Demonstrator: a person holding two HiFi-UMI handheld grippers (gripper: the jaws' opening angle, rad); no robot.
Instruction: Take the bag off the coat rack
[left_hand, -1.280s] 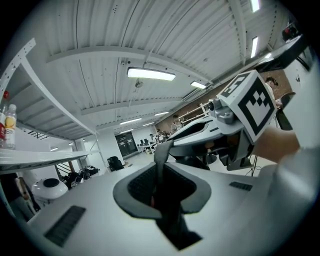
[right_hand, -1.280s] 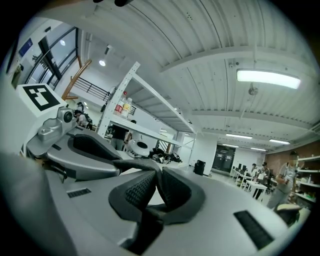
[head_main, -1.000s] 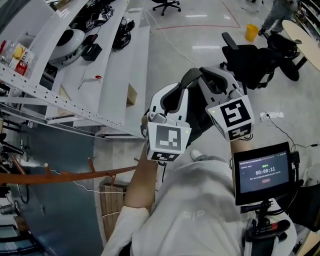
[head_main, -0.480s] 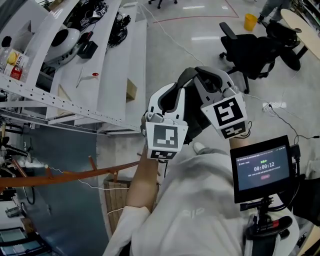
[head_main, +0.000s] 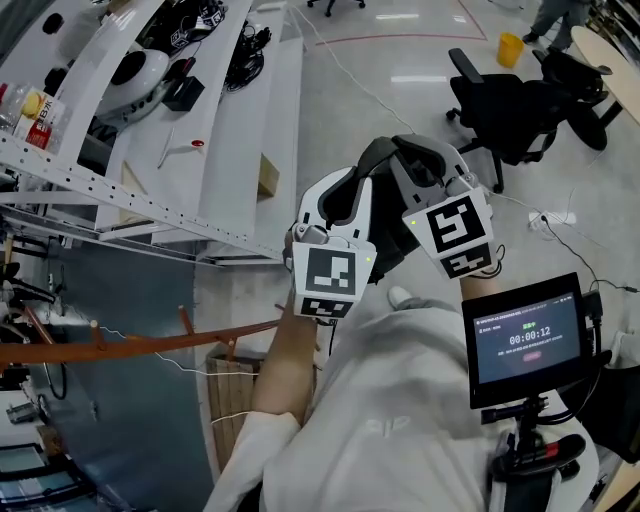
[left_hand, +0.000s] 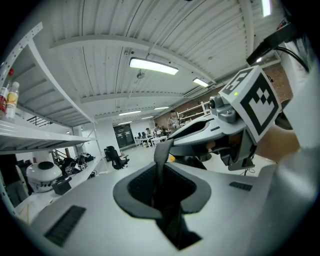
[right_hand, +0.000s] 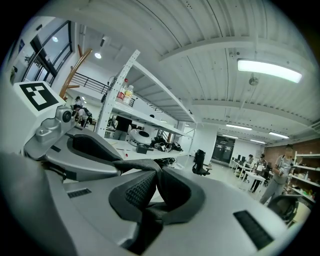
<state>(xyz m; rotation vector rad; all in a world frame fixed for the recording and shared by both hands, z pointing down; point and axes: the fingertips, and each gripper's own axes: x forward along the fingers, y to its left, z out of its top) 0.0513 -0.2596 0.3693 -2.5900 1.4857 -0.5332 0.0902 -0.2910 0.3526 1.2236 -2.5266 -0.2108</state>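
A dark grey bag strap (left_hand: 161, 160) runs up out of my left gripper (left_hand: 161, 189), whose jaws are shut on it. From there the strap (right_hand: 131, 169) crosses into my right gripper (right_hand: 155, 195), which is shut on it too. In the head view the left gripper (head_main: 372, 158) and right gripper (head_main: 428, 160) are side by side at chest height, almost touching. The bag's body is hidden beneath them. The coat rack (head_main: 150, 346), an orange-brown wooden pole with pegs, lies at the lower left, apart from both grippers.
A long white shelf unit (head_main: 215, 130) with helmets and gear runs along the left. A black office chair (head_main: 515, 105) and a yellow bucket (head_main: 510, 48) stand ahead on the right. A small screen (head_main: 525, 340) is mounted at my chest. A cable (head_main: 560, 240) lies on the floor.
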